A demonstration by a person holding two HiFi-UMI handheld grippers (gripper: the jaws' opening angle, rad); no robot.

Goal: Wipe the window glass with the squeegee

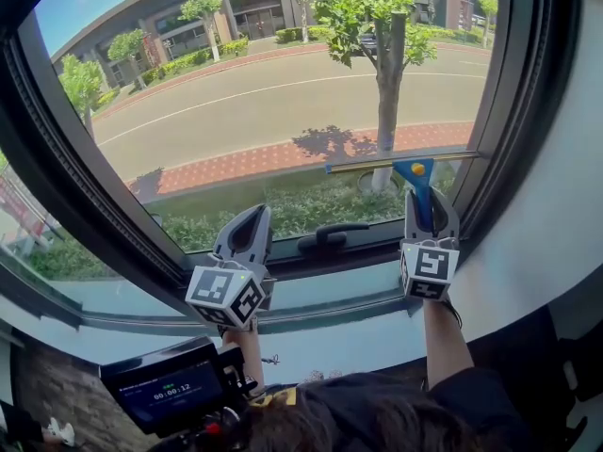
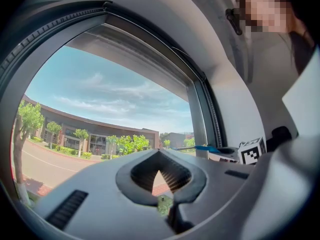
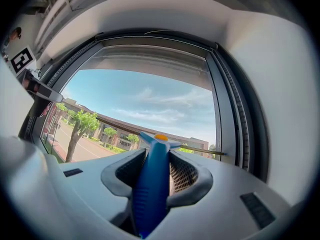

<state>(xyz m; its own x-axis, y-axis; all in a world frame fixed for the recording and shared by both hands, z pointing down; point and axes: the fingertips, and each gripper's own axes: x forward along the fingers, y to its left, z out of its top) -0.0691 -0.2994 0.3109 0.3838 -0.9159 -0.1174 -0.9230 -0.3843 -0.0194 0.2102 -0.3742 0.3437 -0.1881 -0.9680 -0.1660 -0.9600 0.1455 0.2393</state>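
Sunlit road and trees fill the window glass point(image 1: 264, 102) across the upper frame. At right, the right gripper point(image 1: 431, 203) has its jaws clamped on the blue handle of the squeegee point(image 1: 415, 169), whose blade lies level across the lower right of the pane. Left of centre, the left gripper point(image 1: 251, 222) points at the glass, jaws closed on nothing, just beside the black window handle point(image 1: 330, 237).

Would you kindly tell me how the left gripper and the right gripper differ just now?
The right gripper is shut on the blue squeegee; the left gripper is shut on nothing. The right gripper reaches slightly higher than the left gripper. Both face the window.
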